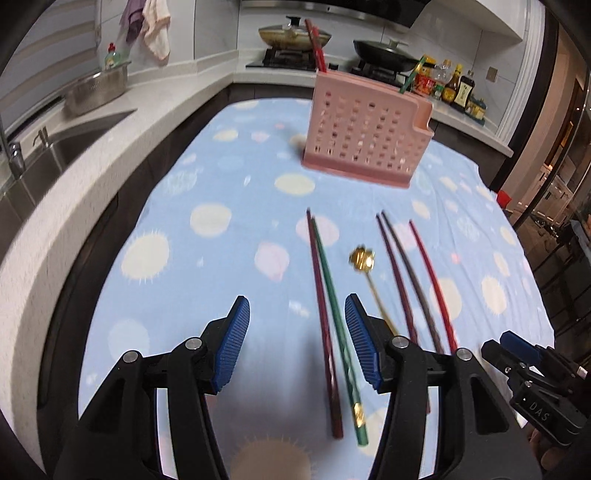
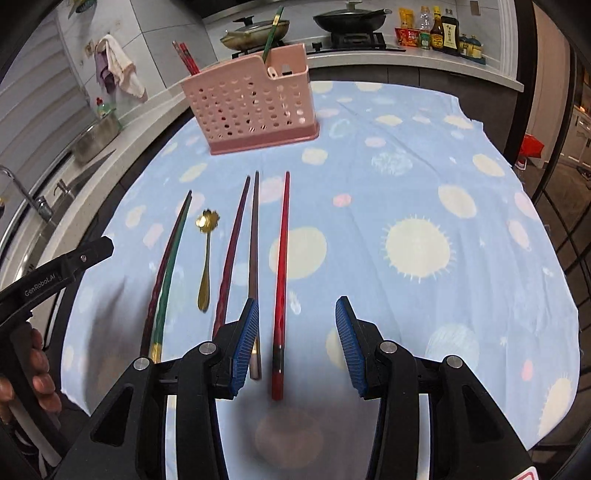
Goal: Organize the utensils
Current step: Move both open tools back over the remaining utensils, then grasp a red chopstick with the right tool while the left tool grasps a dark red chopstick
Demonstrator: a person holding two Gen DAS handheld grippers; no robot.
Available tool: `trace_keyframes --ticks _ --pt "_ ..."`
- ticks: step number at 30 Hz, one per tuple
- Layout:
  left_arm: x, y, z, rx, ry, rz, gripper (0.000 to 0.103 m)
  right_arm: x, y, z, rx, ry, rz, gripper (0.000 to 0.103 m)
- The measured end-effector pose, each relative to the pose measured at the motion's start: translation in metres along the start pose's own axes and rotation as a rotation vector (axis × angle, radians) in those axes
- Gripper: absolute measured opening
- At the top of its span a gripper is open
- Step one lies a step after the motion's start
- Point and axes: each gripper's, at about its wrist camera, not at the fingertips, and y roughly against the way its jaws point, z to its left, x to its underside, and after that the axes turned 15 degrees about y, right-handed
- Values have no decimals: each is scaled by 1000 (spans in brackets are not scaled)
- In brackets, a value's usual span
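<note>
A pink perforated utensil holder (image 1: pixel 364 136) (image 2: pixel 255 107) stands at the far side of the blue dotted cloth, with red chopsticks (image 2: pixel 186 57) and a green one (image 2: pixel 272 27) in it. On the cloth lie a dark red chopstick (image 1: pixel 321 314) and a green chopstick (image 1: pixel 338 321) side by side, a gold spoon (image 1: pixel 364 260) (image 2: pixel 207 254), and maroon (image 2: pixel 232 254), brown (image 2: pixel 254 258) and bright red (image 2: pixel 281 273) chopsticks. My left gripper (image 1: pixel 297 314) is open above the dark red and green pair. My right gripper (image 2: pixel 295 317) is open over the bright red chopstick.
A sink (image 1: pixel 70 144) and a metal bowl (image 1: pixel 98 86) are on the left counter. A stove with pans (image 1: pixel 295 35) and sauce bottles (image 2: pixel 439 31) line the back counter. The cloth's right edge (image 2: pixel 554 280) drops off the table.
</note>
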Motion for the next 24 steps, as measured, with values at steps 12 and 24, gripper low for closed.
trace_keyframes --ticks 12,24 --pt "54 -5 7 -17 -41 75 51 23 -12 6 -7 13 46 39" --pt "62 -18 5 -16 -51 106 50 23 -18 10 -7 28 50 24"
